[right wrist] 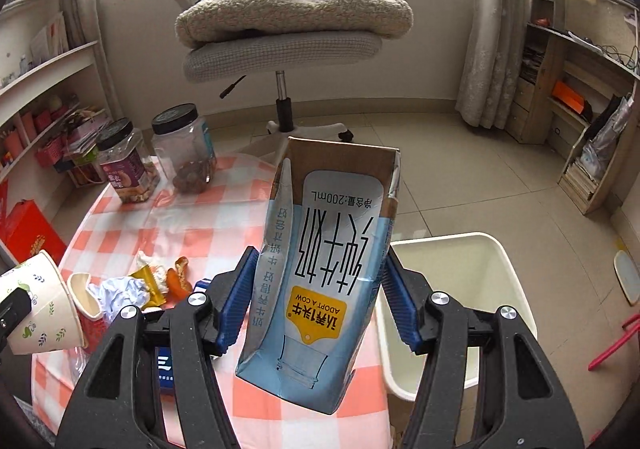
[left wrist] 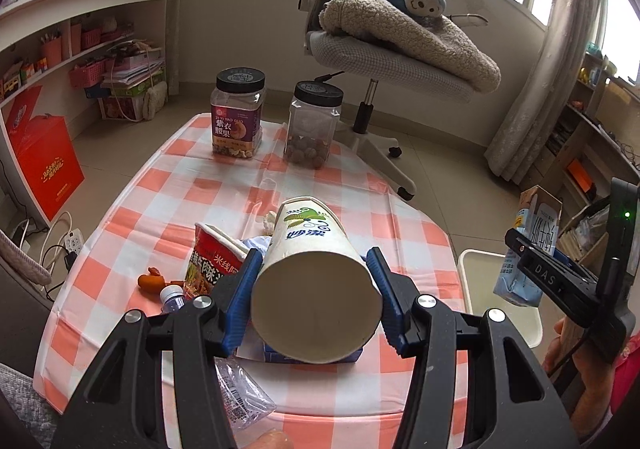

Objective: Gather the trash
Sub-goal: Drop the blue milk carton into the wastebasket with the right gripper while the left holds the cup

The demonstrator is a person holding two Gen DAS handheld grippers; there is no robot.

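Observation:
My left gripper (left wrist: pixel 314 273) is shut on a white paper cup (left wrist: pixel 316 289), held on its side with its bottom toward the camera, above the checked table (left wrist: pixel 192 185). My right gripper (right wrist: pixel 318 277) is shut on a light blue milk carton (right wrist: pixel 320 269), held upside down beside the table's right edge; the same carton (left wrist: pixel 524 249) shows at the right of the left wrist view. A cream trash bin (right wrist: pixel 496 281) stands on the floor just right of the carton. The cup (right wrist: pixel 38 309) appears at the left of the right wrist view.
On the table lie a red noodle cup (left wrist: pixel 212 261), a crumpled plastic bottle (left wrist: pixel 236 397), orange peel (right wrist: pixel 178 281), crumpled paper (right wrist: pixel 120 291) and a blue box (right wrist: pixel 164 369). Two snack jars (left wrist: pixel 238 113) stand at the far end. An office chair (left wrist: pixel 384 61) stands beyond.

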